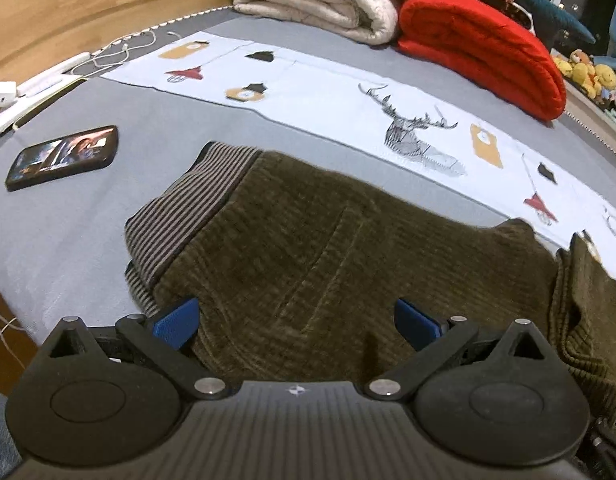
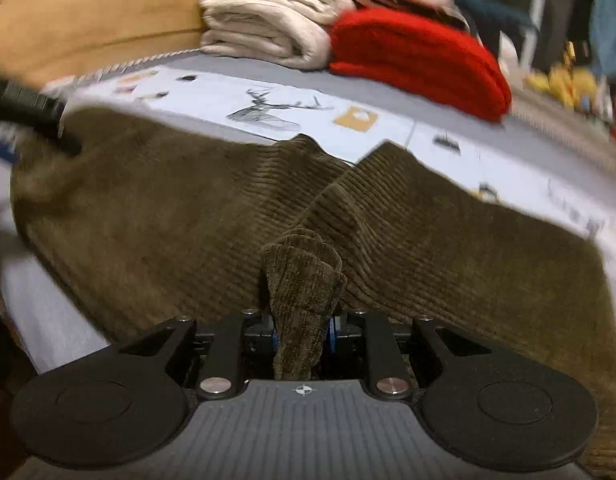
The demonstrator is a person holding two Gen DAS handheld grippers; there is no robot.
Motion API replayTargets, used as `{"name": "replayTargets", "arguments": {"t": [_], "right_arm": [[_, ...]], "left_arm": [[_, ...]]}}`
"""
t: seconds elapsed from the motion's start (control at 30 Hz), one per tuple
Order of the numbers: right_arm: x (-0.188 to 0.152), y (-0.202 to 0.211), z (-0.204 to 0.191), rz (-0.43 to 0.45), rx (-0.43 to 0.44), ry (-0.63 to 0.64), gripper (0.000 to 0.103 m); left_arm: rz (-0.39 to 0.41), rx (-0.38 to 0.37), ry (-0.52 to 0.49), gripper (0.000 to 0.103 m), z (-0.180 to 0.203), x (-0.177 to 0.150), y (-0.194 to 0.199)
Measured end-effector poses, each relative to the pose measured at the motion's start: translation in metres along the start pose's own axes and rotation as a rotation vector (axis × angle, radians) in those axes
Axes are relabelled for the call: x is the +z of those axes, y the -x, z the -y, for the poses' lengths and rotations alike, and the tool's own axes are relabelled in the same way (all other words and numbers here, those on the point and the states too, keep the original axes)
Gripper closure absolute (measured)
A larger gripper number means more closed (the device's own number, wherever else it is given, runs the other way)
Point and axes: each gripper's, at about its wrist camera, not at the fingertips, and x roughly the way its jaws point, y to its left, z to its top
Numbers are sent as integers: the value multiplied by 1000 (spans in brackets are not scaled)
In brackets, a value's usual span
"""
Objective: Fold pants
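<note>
Your right gripper (image 2: 301, 334) is clamped on a bunched fold of the olive corduroy pants (image 2: 179, 216), which lie spread on the grey bed (image 1: 67, 208), on the near side of the deer-print cloth (image 1: 328, 96). Your left gripper (image 1: 295, 322) hovers over the pants near their striped waistband (image 1: 187, 200), its blue pads (image 1: 177, 322) apart and empty. A phone (image 1: 63, 158) lies beyond the waistband.
</note>
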Motion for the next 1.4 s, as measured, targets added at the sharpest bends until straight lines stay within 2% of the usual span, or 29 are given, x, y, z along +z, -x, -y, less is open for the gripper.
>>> {"name": "replayTargets", "arguments": {"t": [0.1,0.2,0.33,0.43,0.47,0.53,0.6,0.63,0.7,0.77,0.83,0.87,0.93,0.97,1.07,1.23,1.4], "right_arm": [[12,16,7,56,5,-57,82],[9,35,0,101,-3,33,81],[-17,24,-13,4,16,110,81],[-33,23,-28,37,-26,169,76],[-30,23,-27,32,-16,143,71],[-21,31,-20,12,74,25,44],[-12,40,-10,-4,179,-95,27],[-10,43,-7,-12,220,-130,26],[-11,46,-3,-28,261,-162,26],[-13,47,-1,-51,279,-169,32],[-11,51,3,-71,285,-193,45],[-9,52,7,-88,306,-208,47],[-4,55,14,-108,316,-220,67],[-2,56,19,-105,308,-237,70],[1,53,25,-89,246,-240,68],[-1,42,22,-123,266,-227,61],[-1,45,15,-115,261,-185,59]], "left_arm": [[6,-29,25,0,-2,2,3],[7,-42,28,0,-4,2,4],[5,-46,25,0,-5,2,5],[3,-44,21,0,-7,0,4],[1,-42,15,0,-6,0,4],[1,-41,6,0,-6,-1,4],[1,-45,9,0,-7,0,3],[1,-45,12,0,-7,0,3],[1,-45,15,0,-6,0,3],[1,-44,13,0,-5,0,3],[1,-49,11,0,-5,0,4],[1,-52,11,0,-5,0,4],[-1,-54,14,0,-5,0,4],[-1,-55,16,0,-5,1,4],[0,-64,24,0,-7,2,5],[-4,-65,16,0,-6,2,4],[-4,-68,17,0,-6,1,5]]}}
